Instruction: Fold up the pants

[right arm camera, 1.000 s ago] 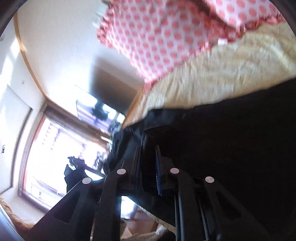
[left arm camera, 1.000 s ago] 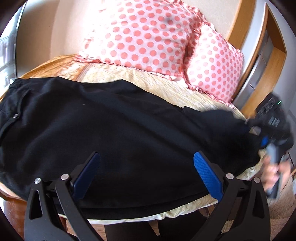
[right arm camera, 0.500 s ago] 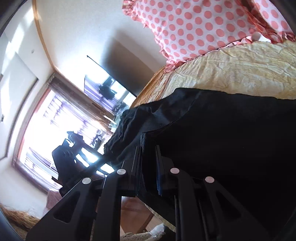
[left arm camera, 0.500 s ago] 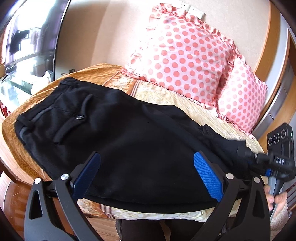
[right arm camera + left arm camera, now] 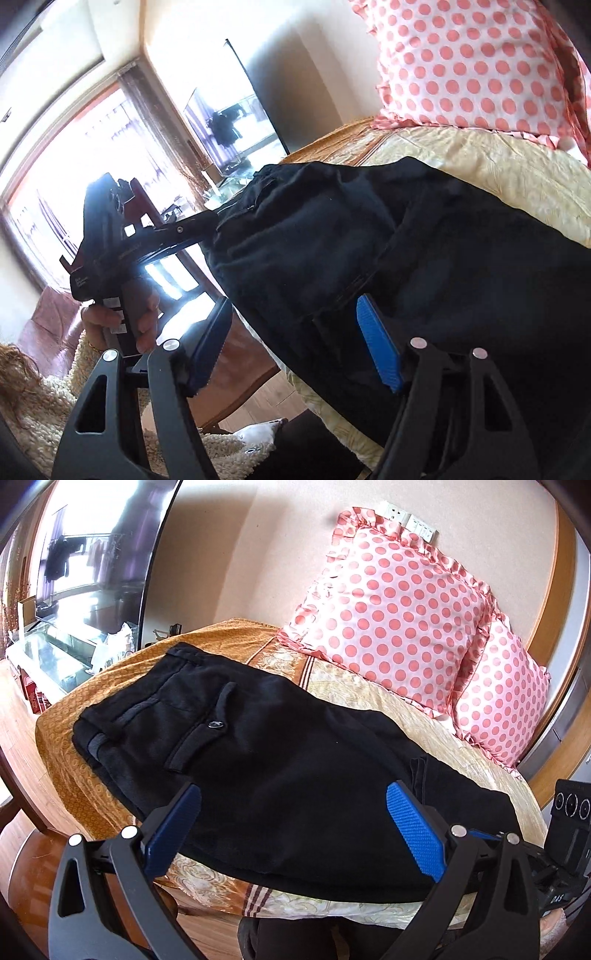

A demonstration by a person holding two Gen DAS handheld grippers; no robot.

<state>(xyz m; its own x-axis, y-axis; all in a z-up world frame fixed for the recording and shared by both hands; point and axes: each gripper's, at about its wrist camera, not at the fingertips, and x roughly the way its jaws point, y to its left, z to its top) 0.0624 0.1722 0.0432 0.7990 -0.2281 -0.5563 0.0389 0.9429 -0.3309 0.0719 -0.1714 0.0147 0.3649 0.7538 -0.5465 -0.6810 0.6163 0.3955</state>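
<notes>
The black pants (image 5: 280, 775) lie on the bed (image 5: 461, 746), spread across its near part, with the waistband and the back pocket with its button (image 5: 215, 724) toward the end far from the 2 pink dotted pillows (image 5: 399, 616). The legs run toward the side where the right gripper is. The cloth looks already doubled lengthwise, 1 leg on top of the other, because only 1 back pocket shows and the outline is narrow; this is my judgement, not a sure thing. So the first fold seems done.

The left gripper (image 5: 293, 827) hangs above the near edge of the pants with its blue pads (image 5: 413, 834) wide apart and nothing between them. The right gripper (image 5: 295, 347) is at the leg end; its jaws also stand apart, and the dark cloth passes between and over them, but they do not pinch it. In the right wrist view the leg end near this gripper is bunched and not flat.

What is left, as I judge it: to smooth the leg end, then to bring the legs over toward the waistband 1 or 2 times, so that a compact packet remains. The pants are perhaps near the half of the work.
</notes>
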